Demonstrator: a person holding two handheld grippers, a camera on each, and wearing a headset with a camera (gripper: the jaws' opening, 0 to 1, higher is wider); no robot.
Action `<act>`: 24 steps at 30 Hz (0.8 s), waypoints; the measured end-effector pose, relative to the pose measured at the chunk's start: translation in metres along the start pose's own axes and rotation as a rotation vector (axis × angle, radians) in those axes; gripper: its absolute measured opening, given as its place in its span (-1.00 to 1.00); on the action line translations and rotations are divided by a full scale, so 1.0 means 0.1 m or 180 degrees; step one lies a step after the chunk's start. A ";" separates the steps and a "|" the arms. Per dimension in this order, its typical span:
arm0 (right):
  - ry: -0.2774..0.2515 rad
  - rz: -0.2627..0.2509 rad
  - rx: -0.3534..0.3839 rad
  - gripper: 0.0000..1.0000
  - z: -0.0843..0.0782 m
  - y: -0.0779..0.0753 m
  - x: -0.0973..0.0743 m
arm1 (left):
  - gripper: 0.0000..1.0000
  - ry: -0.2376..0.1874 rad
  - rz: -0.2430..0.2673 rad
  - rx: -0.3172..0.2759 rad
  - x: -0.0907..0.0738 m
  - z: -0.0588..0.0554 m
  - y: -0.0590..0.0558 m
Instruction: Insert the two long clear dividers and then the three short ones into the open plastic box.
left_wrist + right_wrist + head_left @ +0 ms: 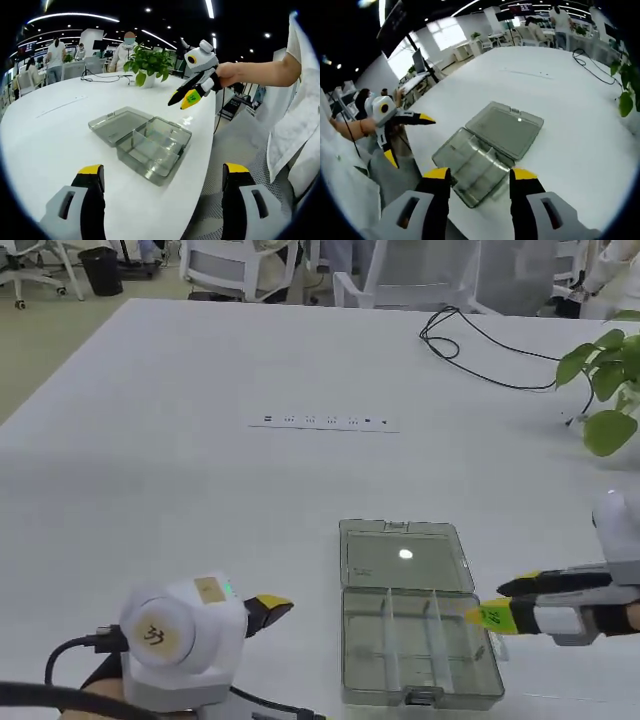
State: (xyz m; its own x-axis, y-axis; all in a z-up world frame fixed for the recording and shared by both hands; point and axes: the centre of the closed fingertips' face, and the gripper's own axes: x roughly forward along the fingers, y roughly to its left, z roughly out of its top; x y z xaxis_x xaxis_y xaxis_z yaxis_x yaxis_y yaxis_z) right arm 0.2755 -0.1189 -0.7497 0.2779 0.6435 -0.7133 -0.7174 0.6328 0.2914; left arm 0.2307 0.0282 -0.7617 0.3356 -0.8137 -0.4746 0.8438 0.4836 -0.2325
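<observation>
Spread wide and gripping nothing, my left gripper (163, 169) hovers low over the near-left part of the broad white table (200, 470). Its yellow-tipped black jaws point across at the smoky clear plastic box (347, 660), which sits well apart to its right.

That box lies open close to the table's near edge. Its hinged lid (405, 555) is folded back flat on the tabletop on the far side. Two long clear dividers (388, 635) stand upright in the base, side by side. They run from the lid side to the latch side and split the base into three lanes.

At the box's right edge hangs my right gripper (487, 602), held just above the rim. Its jaws are parted a little with nothing between them, and the tips point left over the base.

Farther back, a row of small dark marks (325, 422) sits mid-table. A thin black cable (480, 350) loops across the far right of the tabletop, and a green leafy plant (605, 380) leans in at the right edge. The left gripper view shows people and office desks beyond the table.
</observation>
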 end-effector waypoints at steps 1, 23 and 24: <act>0.0055 0.0003 -0.0039 0.01 -0.05 -0.01 -0.02 | 1.00 0.0009 0.0016 -0.0004 0.00 0.00 0.00; 0.1159 0.0287 -0.1891 -0.04 -0.87 -0.39 0.09 | 1.00 0.0002 0.0107 -0.0048 -0.01 0.02 0.01; 0.1212 0.0288 -0.1958 -0.05 -0.89 -0.42 0.11 | 1.00 0.0000 0.0108 -0.0052 -0.01 0.02 0.01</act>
State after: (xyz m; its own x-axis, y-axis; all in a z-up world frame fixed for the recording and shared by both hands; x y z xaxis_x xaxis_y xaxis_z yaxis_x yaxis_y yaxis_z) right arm 0.2516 -0.1766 -0.8270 0.0394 0.4164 -0.9083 -0.9874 0.1555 0.0284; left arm 0.2321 0.0291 -0.7595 0.3639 -0.7967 -0.4825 0.8250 0.5162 -0.2301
